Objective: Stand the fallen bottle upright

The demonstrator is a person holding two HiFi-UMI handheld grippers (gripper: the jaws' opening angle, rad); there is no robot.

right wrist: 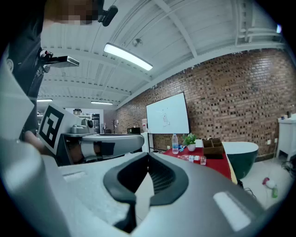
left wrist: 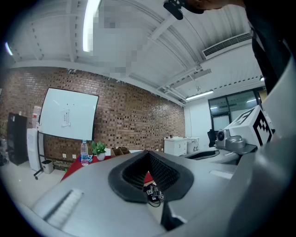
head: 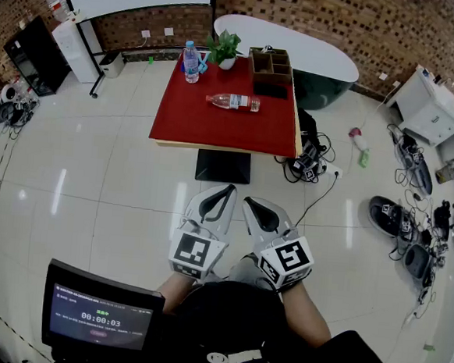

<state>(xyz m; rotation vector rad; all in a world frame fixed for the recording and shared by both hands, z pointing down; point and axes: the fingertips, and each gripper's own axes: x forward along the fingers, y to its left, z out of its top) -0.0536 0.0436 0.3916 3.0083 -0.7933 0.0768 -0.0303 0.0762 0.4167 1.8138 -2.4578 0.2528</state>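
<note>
Head view: the fallen bottle (head: pixel 233 101) lies on its side near the middle of the red table (head: pixel 184 126), with an upright bottle (head: pixel 191 62), plant (head: pixel 224 50) and box (head: pixel 271 64) along the table's far edge; the left gripper (head: pixel 224 192) and right gripper (head: pixel 252 204) are held well short of the table. Left gripper view: the jaws are clenched together, empty. Right gripper view: the jaws are likewise pressed together on nothing, with the fallen bottle on the table far ahead; arriving without parting them would likely nudge it, rolling it off the table's edge.
</note>
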